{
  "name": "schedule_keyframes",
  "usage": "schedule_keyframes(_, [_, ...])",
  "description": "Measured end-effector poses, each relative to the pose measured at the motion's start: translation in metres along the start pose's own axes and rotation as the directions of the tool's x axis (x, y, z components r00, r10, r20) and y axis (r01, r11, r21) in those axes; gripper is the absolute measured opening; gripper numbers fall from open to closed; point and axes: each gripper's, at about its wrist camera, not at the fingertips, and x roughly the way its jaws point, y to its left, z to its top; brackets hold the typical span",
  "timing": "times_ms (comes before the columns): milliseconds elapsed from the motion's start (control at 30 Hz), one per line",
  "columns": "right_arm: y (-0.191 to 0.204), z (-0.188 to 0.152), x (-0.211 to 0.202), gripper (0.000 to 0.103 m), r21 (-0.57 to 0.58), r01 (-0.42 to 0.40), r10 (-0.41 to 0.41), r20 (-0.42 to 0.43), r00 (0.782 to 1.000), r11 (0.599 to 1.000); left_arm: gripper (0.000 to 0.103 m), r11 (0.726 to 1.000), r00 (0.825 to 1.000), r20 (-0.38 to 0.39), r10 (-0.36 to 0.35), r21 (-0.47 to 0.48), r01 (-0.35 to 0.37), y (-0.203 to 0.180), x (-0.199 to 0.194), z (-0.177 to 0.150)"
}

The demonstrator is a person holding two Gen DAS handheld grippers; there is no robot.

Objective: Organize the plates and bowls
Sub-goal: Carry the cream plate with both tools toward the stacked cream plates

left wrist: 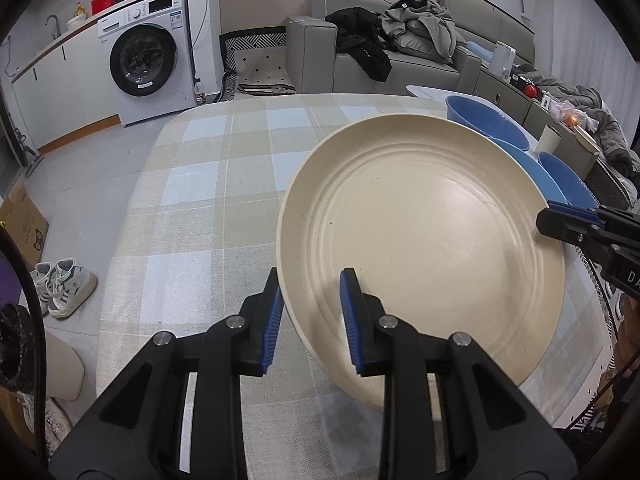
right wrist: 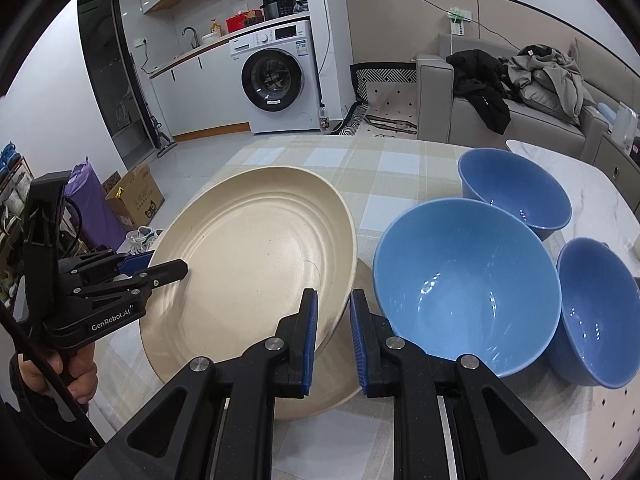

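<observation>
Plate [right wrist: 256, 256], cream, tilted above a second cream plate [right wrist: 352, 384] on the checked desk [left wrist: 208, 184]. Left gripper [left wrist: 312, 312] clamps its left rim, right gripper [right wrist: 334, 328] clamps its right rim. Three blue bowls [right wrist: 464, 280] sit just right of it.

The round cream speckled plate [right wrist: 256, 256] looks matt, with smooth concentric ridges. The three blue ceramic bowls [right wrist: 468, 280] are glossy and catch highlights. The checked beige woven tablecloth [left wrist: 192, 208] looks coarse and dull.
</observation>
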Motion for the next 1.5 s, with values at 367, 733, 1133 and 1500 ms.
schedule_keyframes(367, [-0.008, -0.008, 0.010, 0.017, 0.045, 0.014, -0.013, -0.016, 1.000, 0.999, 0.024, 0.999, 1.000, -0.021, -0.013, 0.030, 0.014, -0.003, 0.015, -0.005])
schedule_keyframes(733, [-0.009, -0.021, 0.019, 0.017, 0.061, 0.017, -0.016, -0.010, 1.000, 0.998, 0.024, 1.000, 0.999, -0.037, -0.002, 0.025, 0.003, -0.001, 0.032, -0.006])
schedule_keyframes(1133, [-0.006, -0.034, 0.023, 0.017, 0.071, 0.057, -0.057, -0.002, 0.998, 0.996, 0.024, 0.999, 0.998, -0.060, 0.006, 0.040, -0.003, -0.002, 0.050, -0.014])
schedule_keyframes(1500, [-0.007, -0.044, 0.030, 0.018, 0.075, 0.101, -0.102, 0.008, 0.995, 0.992, 0.024, 0.998, 0.998, -0.049, 0.030, 0.055, -0.028, -0.011, 0.061, -0.020])
